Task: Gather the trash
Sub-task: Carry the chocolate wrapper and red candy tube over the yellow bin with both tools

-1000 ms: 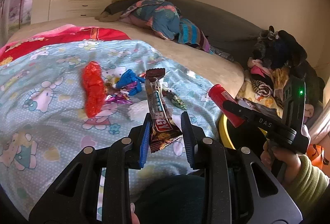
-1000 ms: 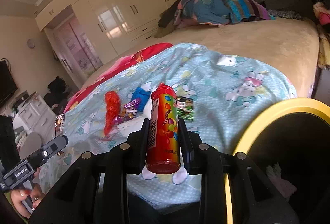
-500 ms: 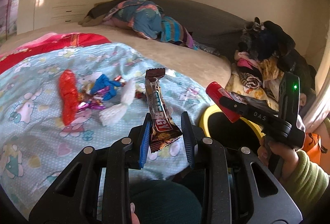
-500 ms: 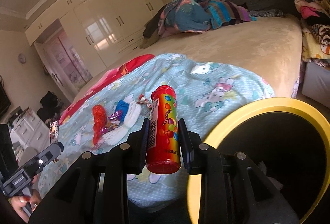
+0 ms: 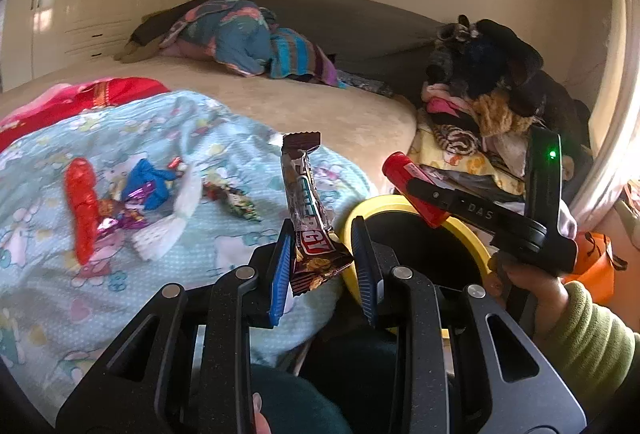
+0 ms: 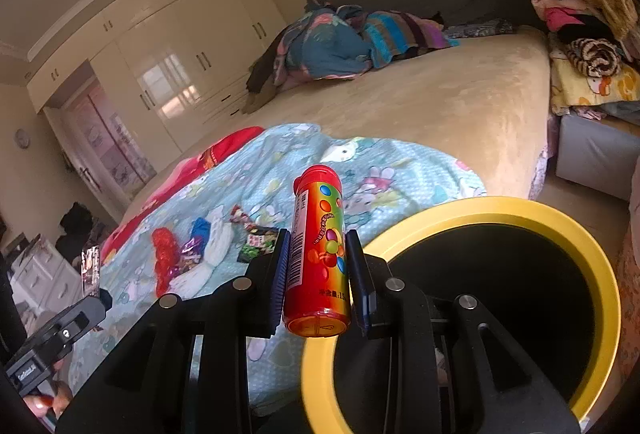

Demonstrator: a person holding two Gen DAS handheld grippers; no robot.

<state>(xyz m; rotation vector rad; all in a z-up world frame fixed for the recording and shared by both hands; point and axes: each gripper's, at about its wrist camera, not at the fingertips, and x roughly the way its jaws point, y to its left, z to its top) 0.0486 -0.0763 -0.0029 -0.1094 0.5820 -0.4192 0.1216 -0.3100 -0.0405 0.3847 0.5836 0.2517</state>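
My left gripper point(image 5: 320, 254) is shut on a brown candy bar wrapper point(image 5: 306, 210), held upright beside the yellow-rimmed black bin point(image 5: 476, 234). My right gripper point(image 6: 316, 262) is shut on a red candy tube point(image 6: 318, 250) just left of the bin's rim point(image 6: 560, 230); the tube also shows in the left wrist view point(image 5: 408, 182), above the bin. More trash lies on the blue cartoon blanket point(image 5: 60, 294): a red wrapper point(image 5: 82, 210), a blue wrapper point(image 5: 150, 182), a white wrapper point(image 5: 168, 226), a dark green wrapper point(image 5: 236, 200).
The beige bed point(image 6: 440, 102) carries a heap of colourful bedding point(image 6: 340, 42) at the far end. A pile of clothes point(image 5: 488, 94) sits right of the bed. White wardrobes point(image 6: 180, 66) line the far wall. An orange object point(image 5: 596, 266) is beside the bin.
Both grippers have swung to the right toward the bin with their items still held. The bin now fills more of the right wrist view and the trash on the blanket has slid left.
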